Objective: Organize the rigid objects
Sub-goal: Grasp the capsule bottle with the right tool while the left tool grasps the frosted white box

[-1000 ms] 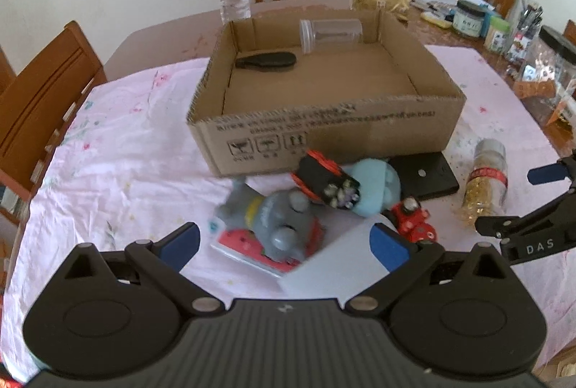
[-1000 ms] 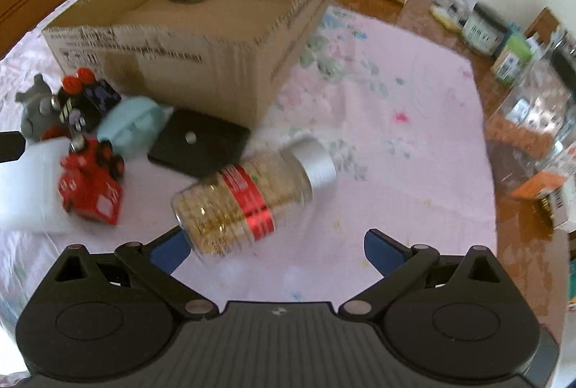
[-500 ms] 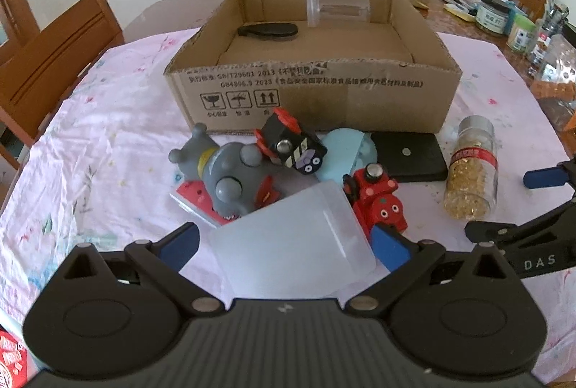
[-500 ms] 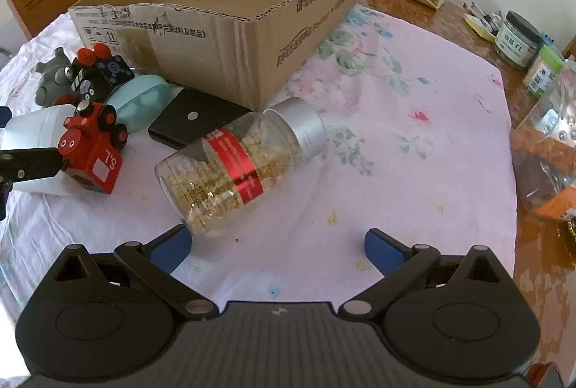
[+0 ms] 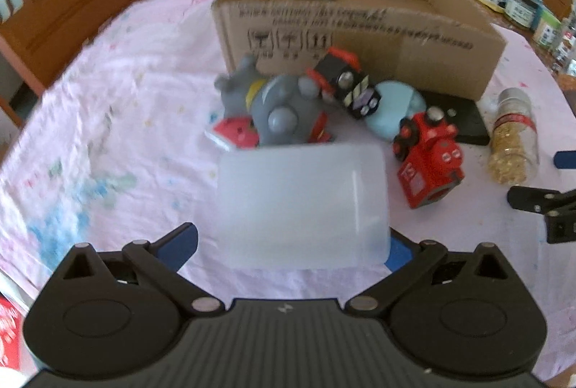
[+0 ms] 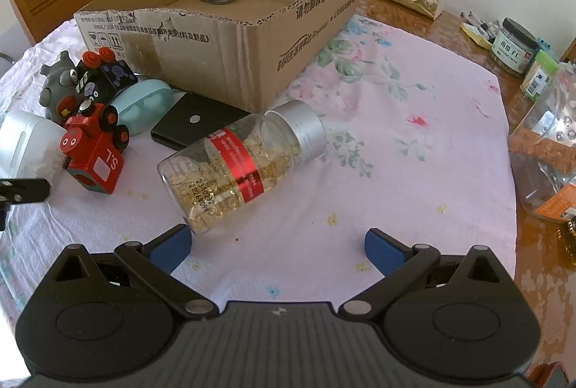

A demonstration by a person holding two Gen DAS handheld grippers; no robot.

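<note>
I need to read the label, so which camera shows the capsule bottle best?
The right wrist view: the capsule bottle lies on its side near the right gripper, with its red band and printed digits sharp. The left wrist view shows it small and blurred at the right edge.

One cardboard box [image 6: 230, 39], two toy trains [image 6: 93, 150], one capsule bottle [image 6: 241, 165], one grey figure [image 5: 277, 107]
</note>
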